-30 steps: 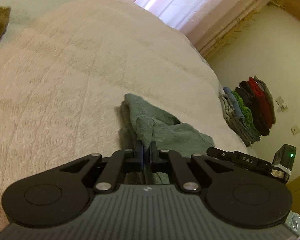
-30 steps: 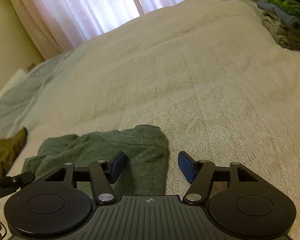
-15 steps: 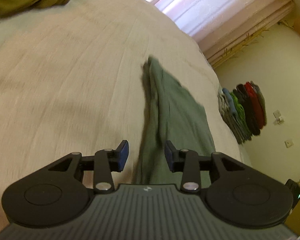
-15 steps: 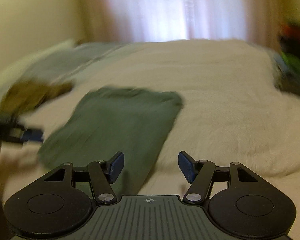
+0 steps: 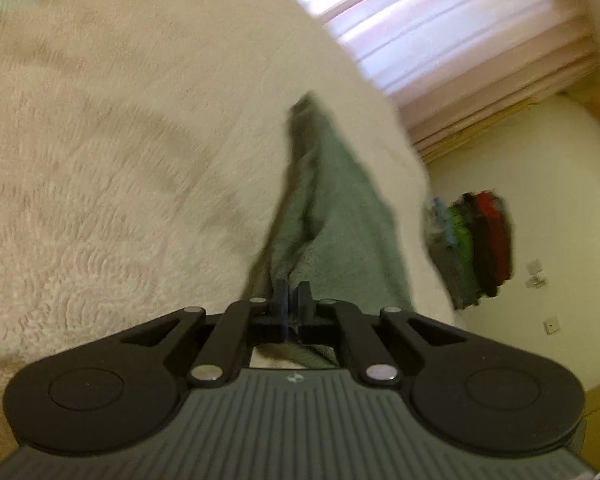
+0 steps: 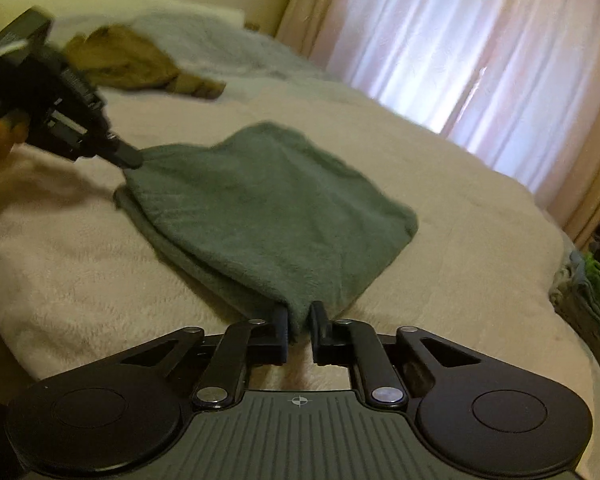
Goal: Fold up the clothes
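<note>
In the left wrist view, our left gripper (image 5: 293,295) has its fingers pressed together on a corner of the green garment (image 5: 340,216), which stretches away across the bed (image 5: 100,160) toward the curtains (image 5: 460,60); the pinch looks thin, so a sharp tug could pull the cloth free. The stack of folded clothes (image 5: 476,248) sits near the bed's edge, and a wide swing might knock it. In the right wrist view, our right gripper (image 6: 300,330) pinches the near corner of the garment between nearly closed fingers, while the left gripper holds the far corner. If we lift unevenly, the doubled layers may slide apart and spoil the fold, or drag toward the brown garment (image 6: 132,64).
</note>
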The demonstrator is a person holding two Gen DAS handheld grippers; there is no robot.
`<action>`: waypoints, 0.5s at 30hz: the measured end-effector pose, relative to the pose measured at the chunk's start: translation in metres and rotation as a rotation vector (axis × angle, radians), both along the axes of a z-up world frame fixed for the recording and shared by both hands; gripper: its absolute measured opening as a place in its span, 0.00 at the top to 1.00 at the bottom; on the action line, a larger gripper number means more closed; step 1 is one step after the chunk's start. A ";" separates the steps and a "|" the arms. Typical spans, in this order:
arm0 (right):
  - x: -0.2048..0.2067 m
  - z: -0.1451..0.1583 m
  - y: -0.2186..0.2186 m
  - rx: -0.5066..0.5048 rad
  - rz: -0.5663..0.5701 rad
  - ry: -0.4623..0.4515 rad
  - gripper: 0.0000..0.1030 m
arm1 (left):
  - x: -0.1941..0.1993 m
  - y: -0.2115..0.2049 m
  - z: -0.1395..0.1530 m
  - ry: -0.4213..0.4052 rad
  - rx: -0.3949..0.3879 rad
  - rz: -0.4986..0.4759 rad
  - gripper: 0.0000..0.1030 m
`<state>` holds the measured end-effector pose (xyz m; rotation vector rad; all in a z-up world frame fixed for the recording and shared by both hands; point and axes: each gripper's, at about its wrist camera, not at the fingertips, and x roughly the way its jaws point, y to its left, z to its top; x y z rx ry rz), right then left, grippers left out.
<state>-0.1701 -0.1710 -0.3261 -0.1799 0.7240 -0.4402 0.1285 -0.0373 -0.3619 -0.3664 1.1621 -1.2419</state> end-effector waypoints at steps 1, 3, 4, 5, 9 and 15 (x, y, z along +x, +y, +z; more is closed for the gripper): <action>-0.001 -0.002 -0.001 0.009 -0.008 0.000 0.94 | -0.002 0.006 0.000 -0.020 0.002 0.012 0.99; 0.001 -0.011 -0.005 0.048 -0.029 0.029 0.95 | -0.003 0.011 -0.012 -0.005 0.036 0.029 0.99; 0.002 -0.016 -0.007 0.068 -0.040 0.044 0.95 | -0.004 0.011 -0.019 0.016 0.055 0.039 0.98; 0.003 -0.020 -0.009 0.087 -0.050 0.058 0.95 | -0.006 0.011 -0.023 0.025 0.064 0.054 0.96; -0.005 -0.011 -0.023 0.232 -0.128 0.008 0.39 | -0.014 0.020 -0.019 0.108 0.041 0.101 0.68; -0.049 -0.003 -0.083 0.799 -0.360 -0.303 0.17 | -0.032 0.026 -0.024 0.248 0.002 0.131 0.51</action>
